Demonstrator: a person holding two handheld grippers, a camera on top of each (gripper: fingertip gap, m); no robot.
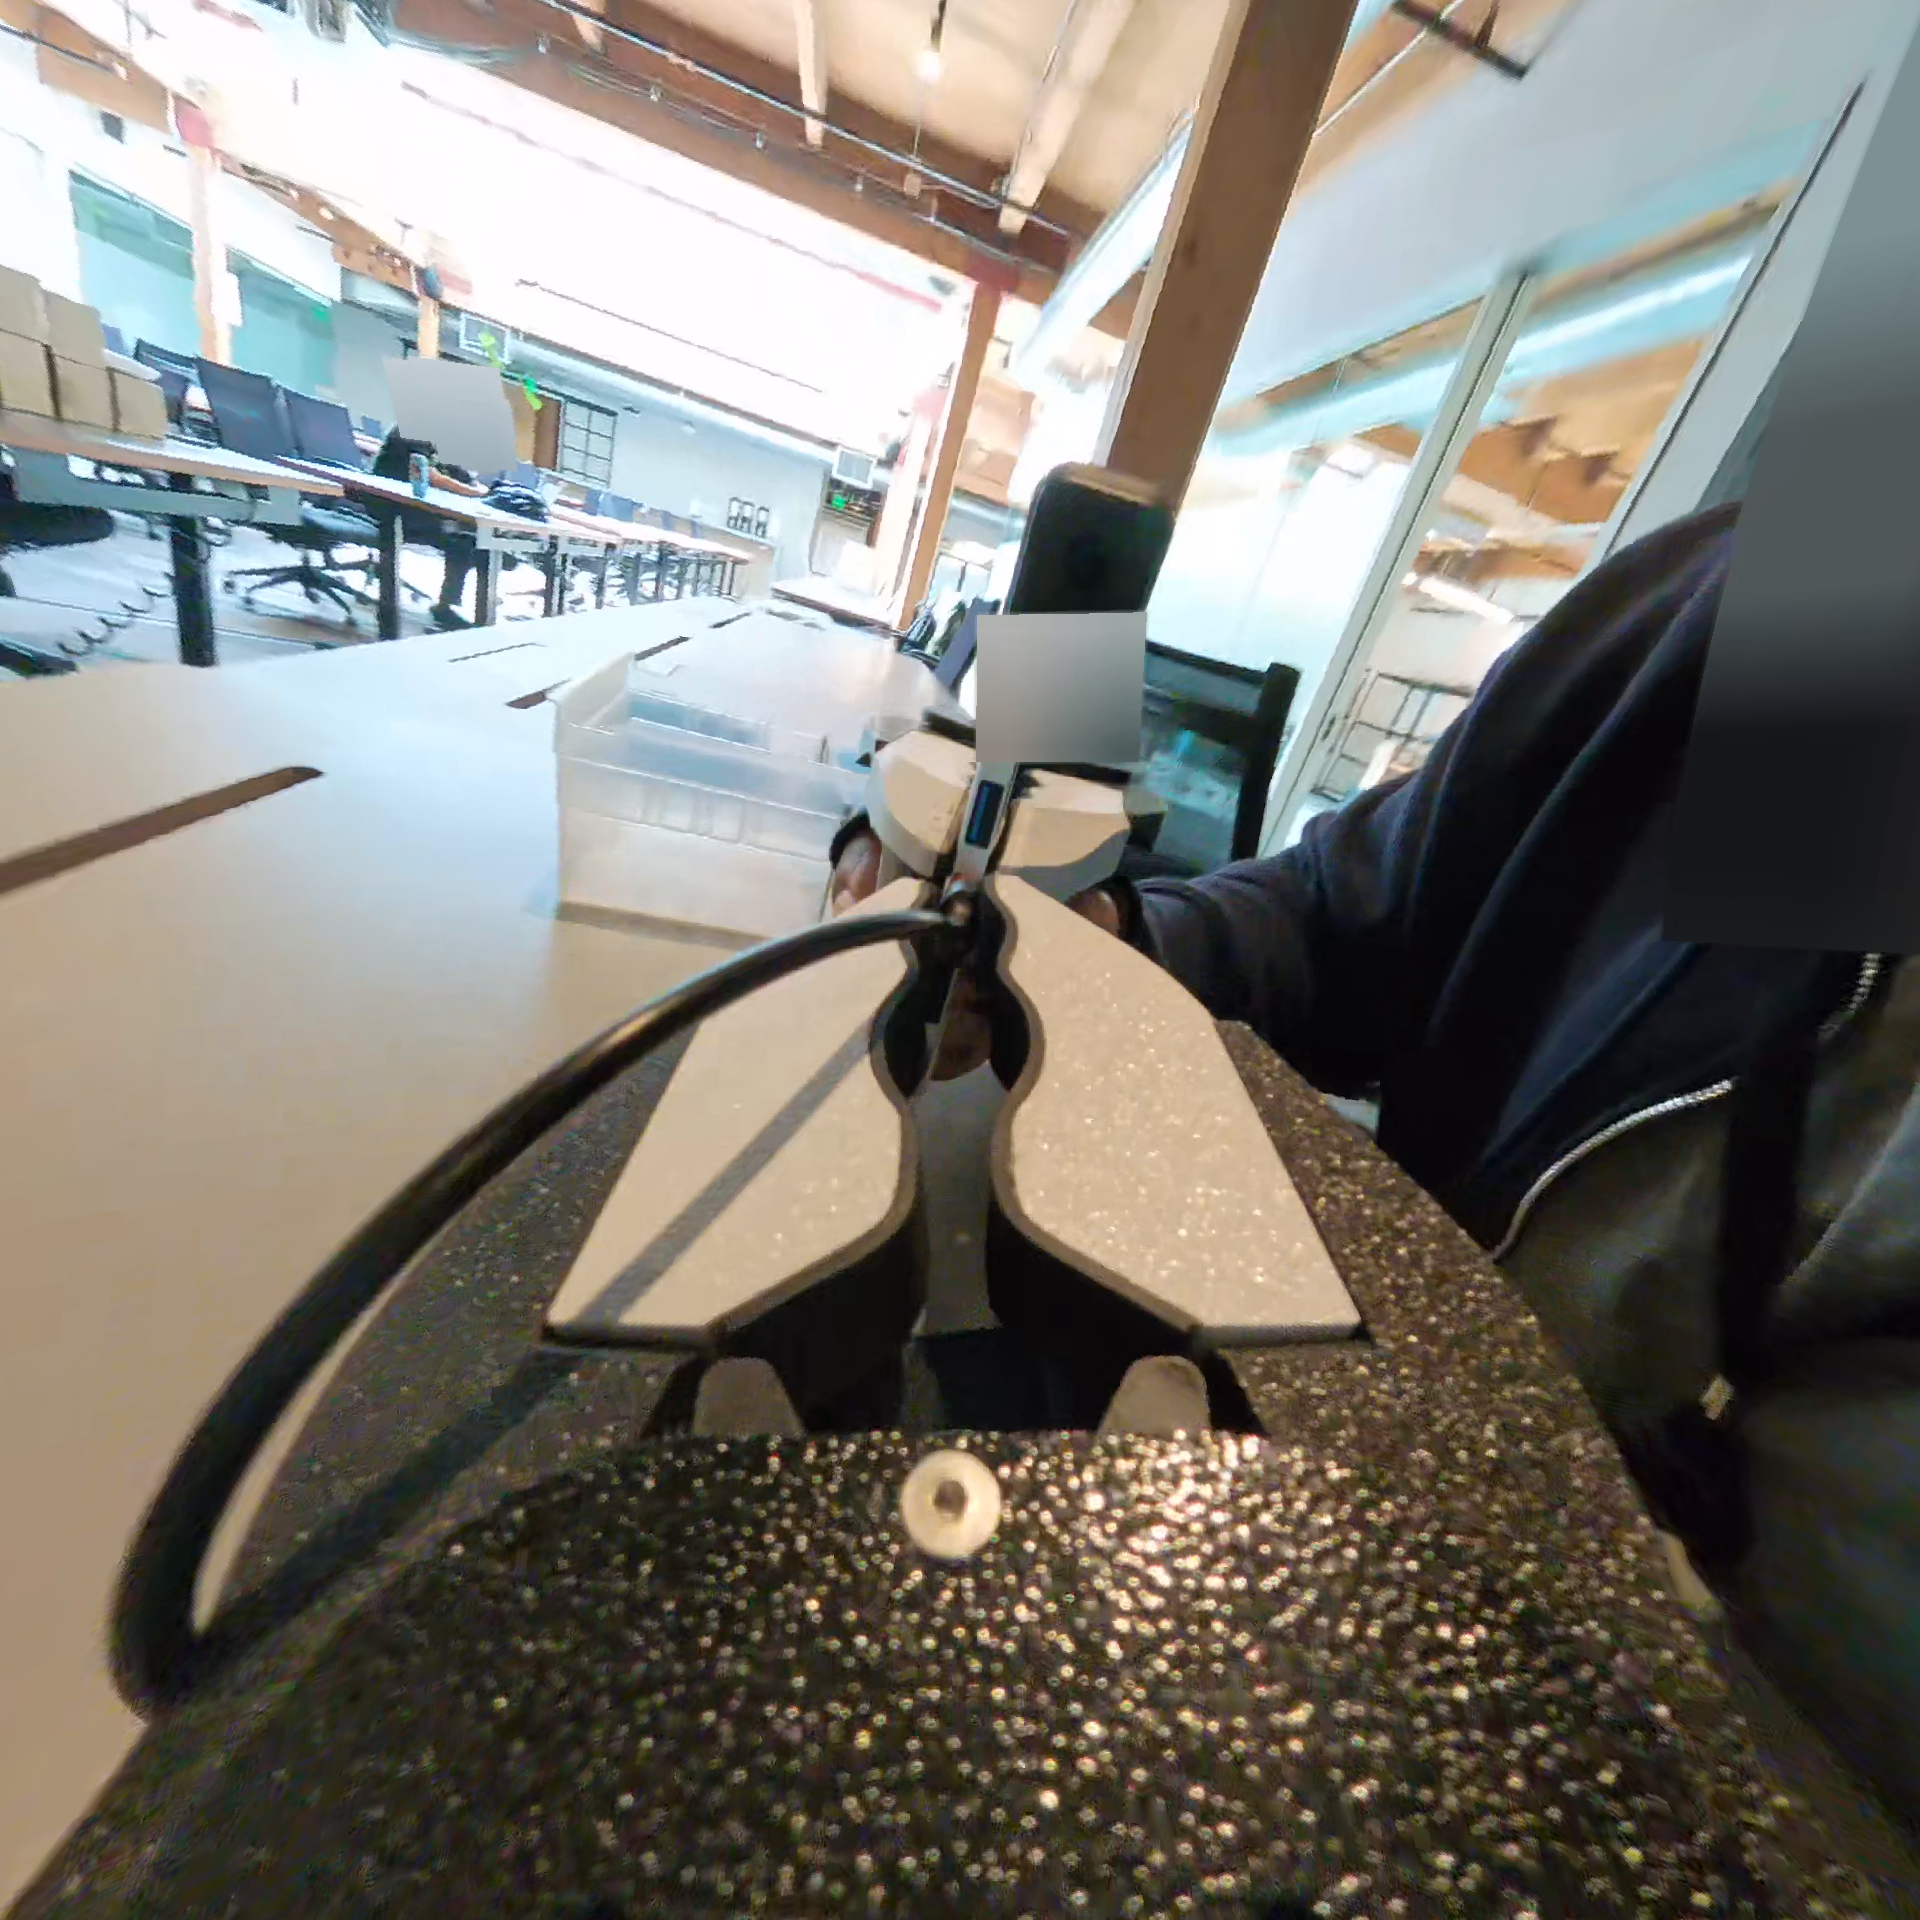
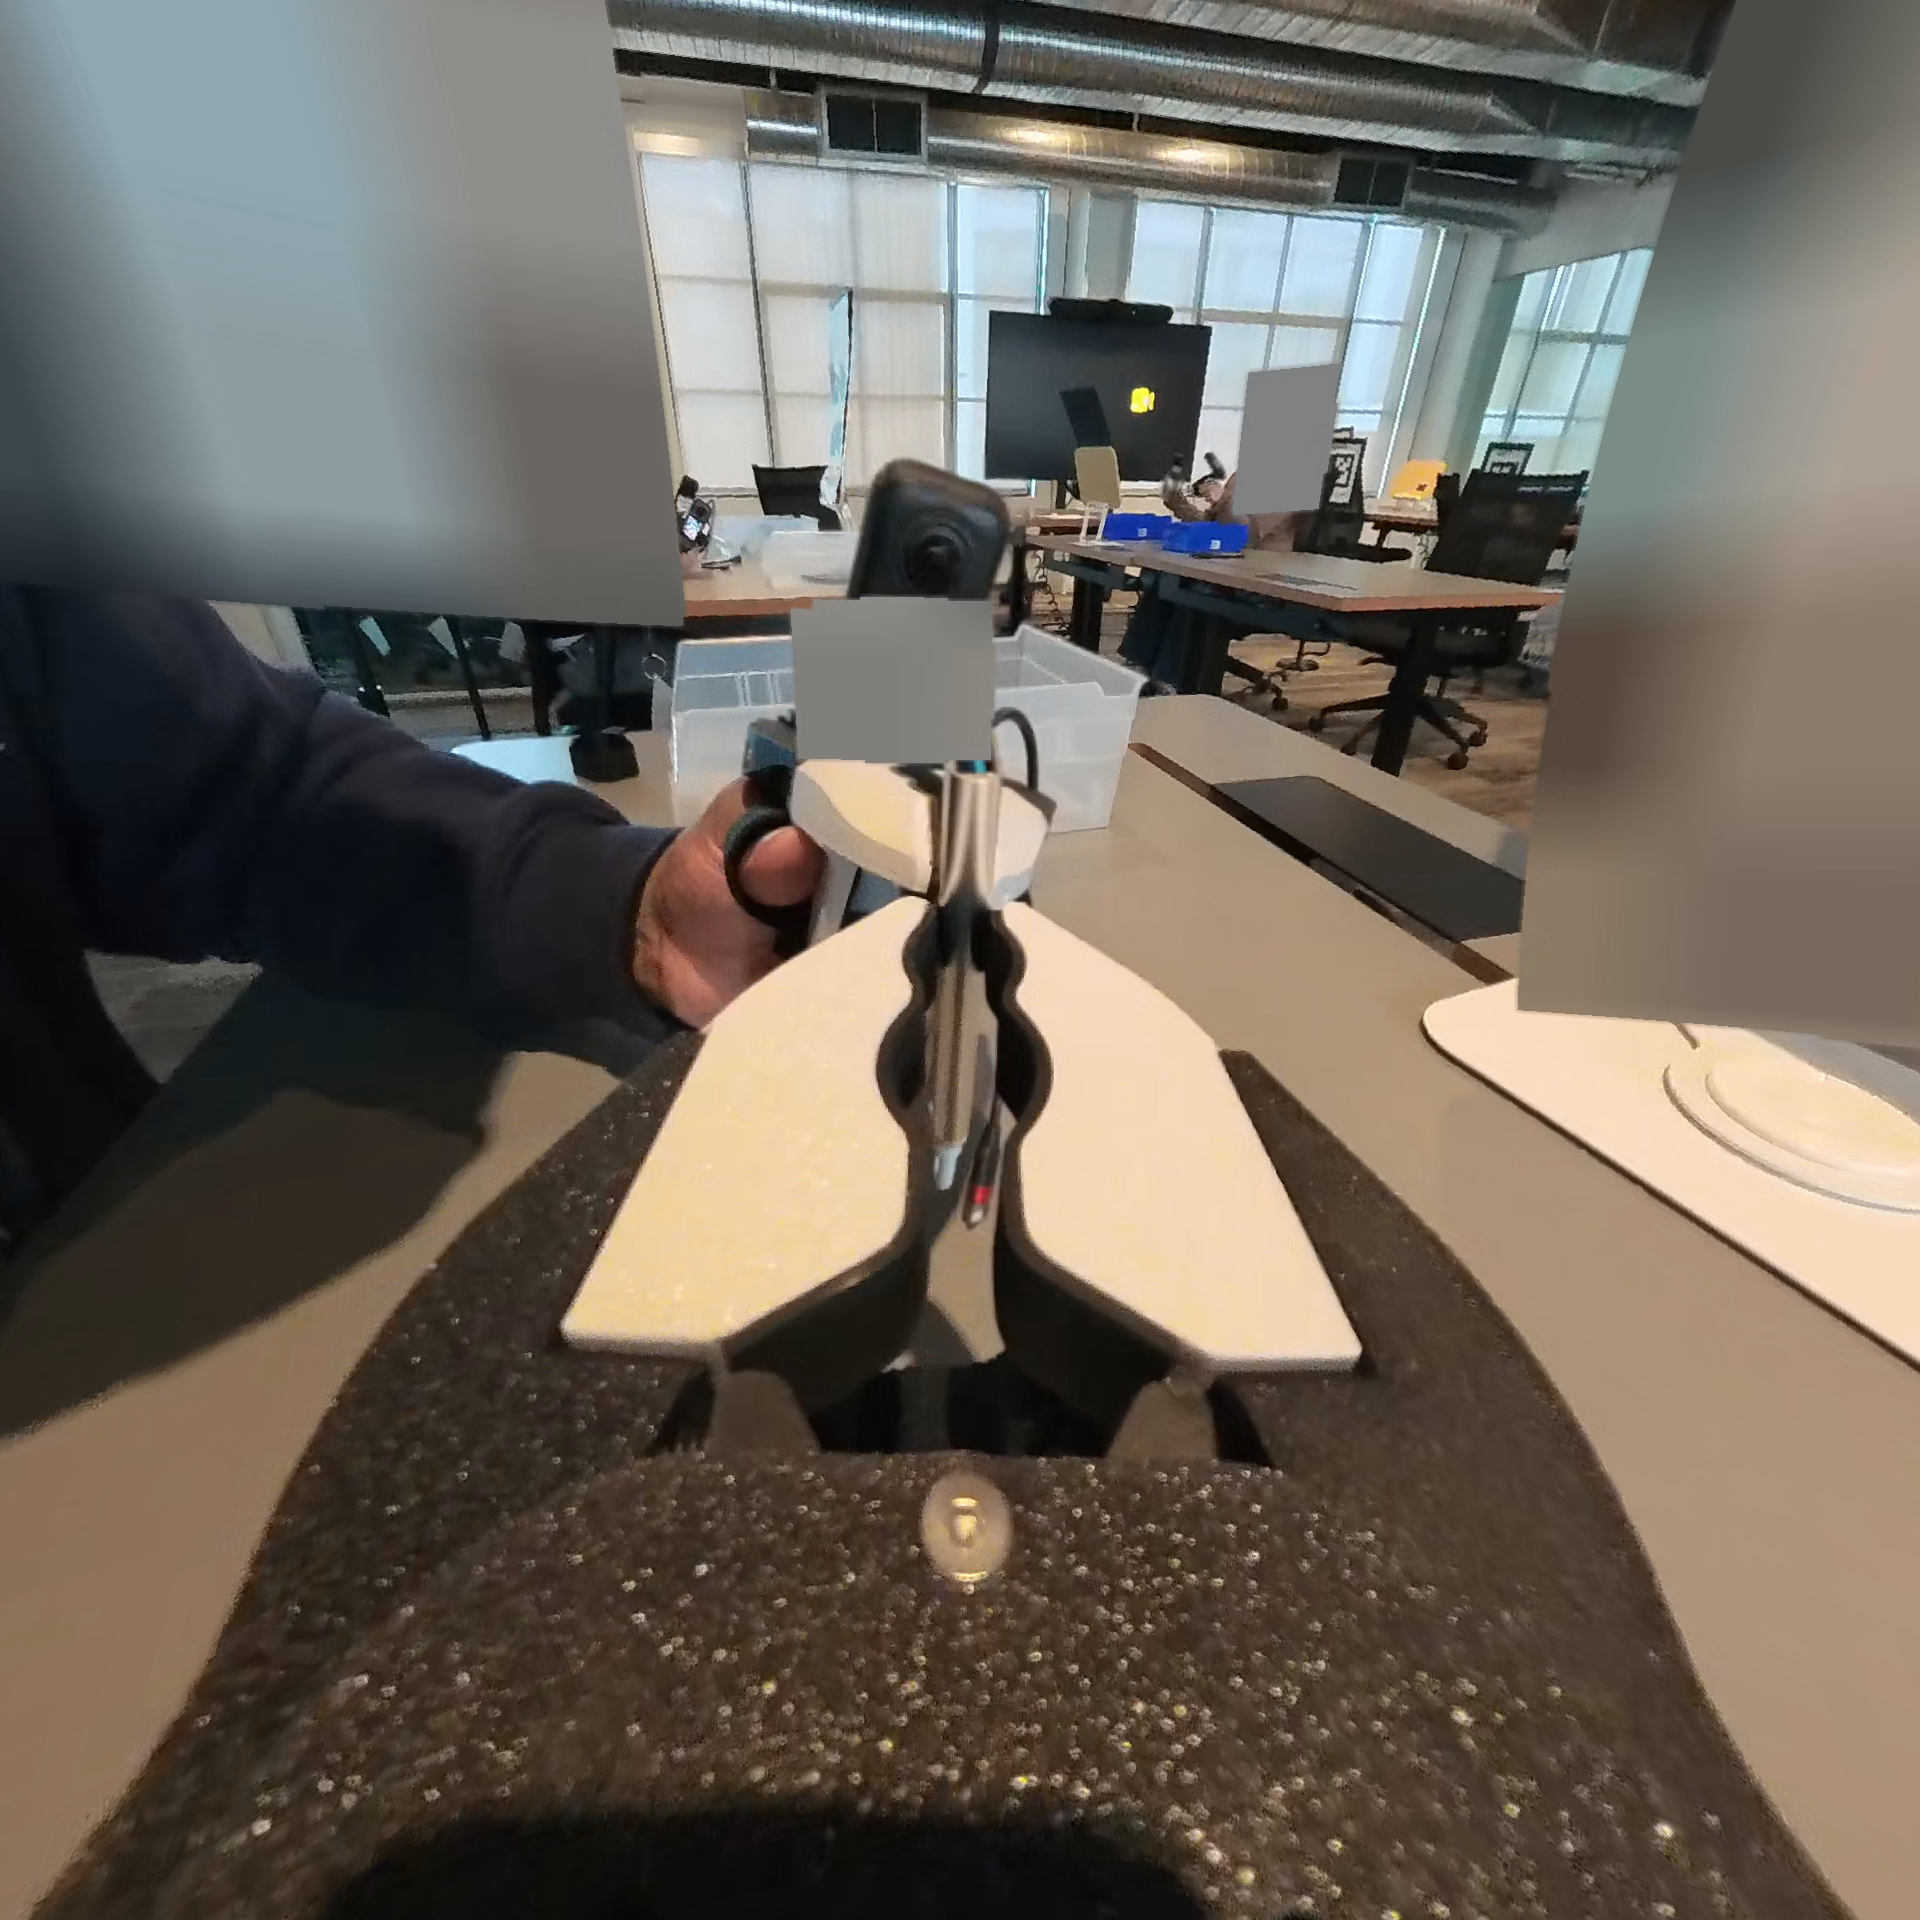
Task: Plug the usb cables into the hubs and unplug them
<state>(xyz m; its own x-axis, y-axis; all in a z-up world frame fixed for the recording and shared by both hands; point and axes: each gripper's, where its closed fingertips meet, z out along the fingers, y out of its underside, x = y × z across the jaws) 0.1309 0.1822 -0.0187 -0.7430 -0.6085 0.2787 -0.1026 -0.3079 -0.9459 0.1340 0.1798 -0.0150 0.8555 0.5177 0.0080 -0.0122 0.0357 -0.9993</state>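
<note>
My left gripper (image 1: 961,906) is shut on the black plug end of a black USB cable (image 1: 810,935), which loops away to the left over the table. My right gripper (image 2: 961,920) is shut on a slim silver hub (image 2: 951,1039) that lies along its fingers and sticks out past the tips. The two grippers face each other tip to tip above the table. In the left wrist view the right gripper (image 1: 997,831) holds the hub (image 1: 979,831) with a blue port showing. The left gripper also shows in the right wrist view (image 2: 945,842). I cannot tell whether the plug is seated.
A clear plastic bin (image 1: 707,790) stands on the grey table (image 1: 260,987) behind the grippers; it also shows in the right wrist view (image 2: 1070,717). A white monitor base (image 2: 1766,1122) and a black mat (image 2: 1382,852) lie to the right. A person's dark sleeve (image 1: 1455,883) reaches in. Both grippers' tips are close together, under 4 cm apart.
</note>
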